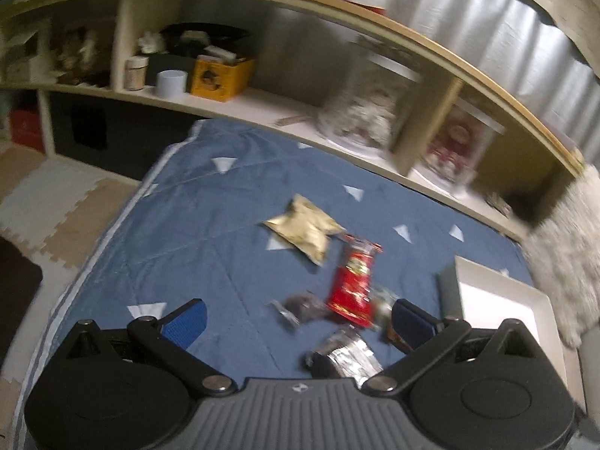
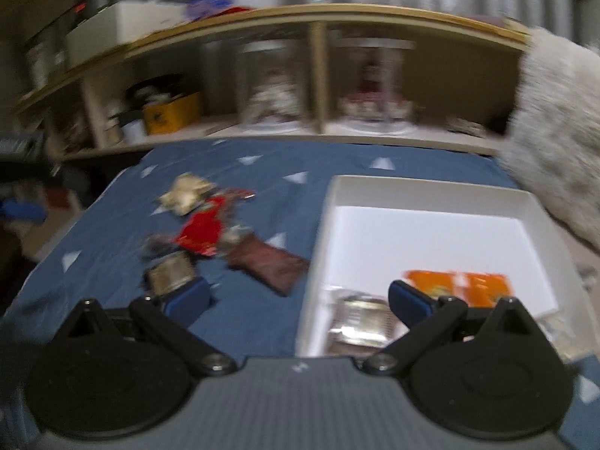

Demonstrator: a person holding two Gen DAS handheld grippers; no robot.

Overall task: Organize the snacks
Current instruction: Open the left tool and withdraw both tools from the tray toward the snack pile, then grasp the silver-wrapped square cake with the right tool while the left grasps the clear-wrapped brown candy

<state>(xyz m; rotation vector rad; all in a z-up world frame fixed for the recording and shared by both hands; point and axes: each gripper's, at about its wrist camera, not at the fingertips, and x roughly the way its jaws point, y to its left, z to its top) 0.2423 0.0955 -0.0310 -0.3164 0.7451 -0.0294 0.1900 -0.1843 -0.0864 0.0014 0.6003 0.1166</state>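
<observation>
- A blue bedsheet (image 1: 210, 225) with white triangles is covering the surface; a wooden shelf unit (image 2: 318, 75) is standing along its far edge, grey curtains hanging behind.
- Crinkly snack packets are lying loose left of the box: a gold packet (image 1: 302, 227), a red packet (image 1: 352, 281), a silver foil packet (image 1: 347, 354) and a brown wrapper (image 2: 272, 264).
- A shallow white cardboard box (image 2: 423, 191) is sitting right, holding an orange packet (image 2: 459, 287) and a clear-wrapped silver packet (image 2: 360, 318).
- The left gripper (image 1: 298, 320) is hovering with jaws apart, empty; the right gripper (image 2: 298, 302) likewise.
</observation>
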